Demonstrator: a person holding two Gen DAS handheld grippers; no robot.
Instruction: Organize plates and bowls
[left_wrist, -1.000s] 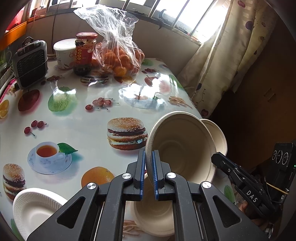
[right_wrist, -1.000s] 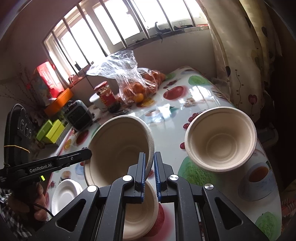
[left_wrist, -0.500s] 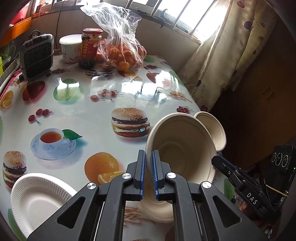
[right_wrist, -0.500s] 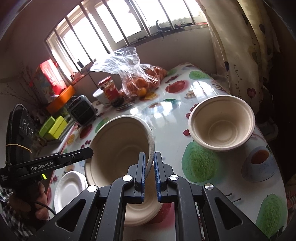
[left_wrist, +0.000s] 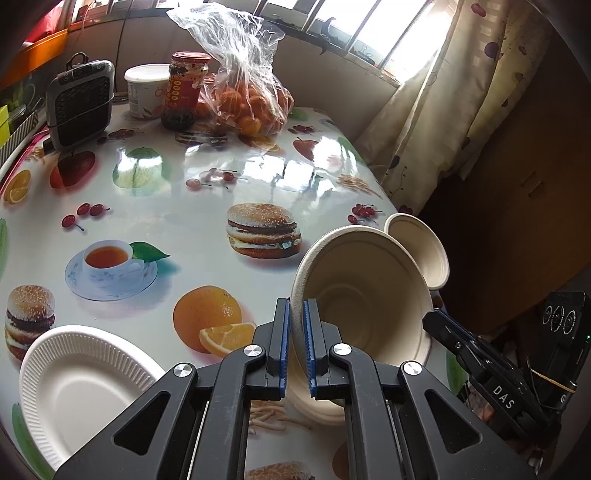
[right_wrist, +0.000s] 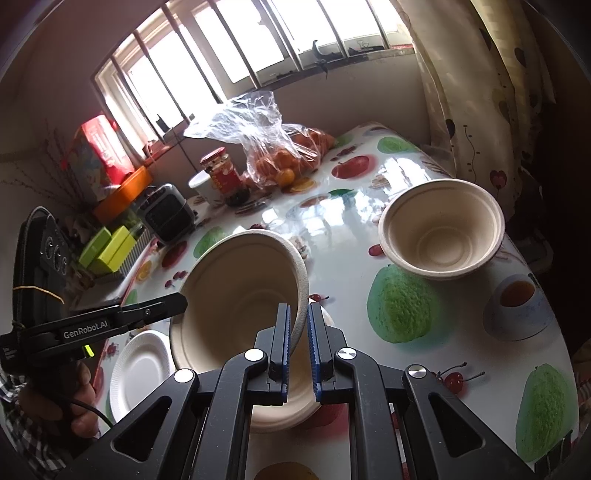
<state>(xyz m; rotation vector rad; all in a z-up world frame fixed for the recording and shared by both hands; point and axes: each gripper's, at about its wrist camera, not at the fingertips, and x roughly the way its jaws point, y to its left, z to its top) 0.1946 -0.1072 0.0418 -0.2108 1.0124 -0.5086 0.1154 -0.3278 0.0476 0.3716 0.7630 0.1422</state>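
My left gripper (left_wrist: 296, 347) is shut on the left rim of a beige paper bowl (left_wrist: 364, 295), held tilted above another beige bowl (left_wrist: 317, 410) on the table. My right gripper (right_wrist: 299, 347) grips the same bowl (right_wrist: 240, 295) by its opposite rim; it shows at the right of the left wrist view (left_wrist: 436, 323). A second beige bowl (right_wrist: 441, 230) stands upright on the table at the right, also seen in the left wrist view (left_wrist: 421, 247). A white ridged paper plate (left_wrist: 81, 384) lies at the near left, also in the right wrist view (right_wrist: 142, 369).
A bag of oranges (left_wrist: 243, 92), a red-lidded jar (left_wrist: 186, 88), a white tub (left_wrist: 146, 90) and a small grey heater (left_wrist: 79, 103) stand at the table's far side. A curtain (left_wrist: 443, 110) hangs beyond the right table edge (left_wrist: 388, 192).
Both grippers, holding the tilted bowl between them, have drawn back toward the near edge and the white plate. The upright bowl has stayed where it was.
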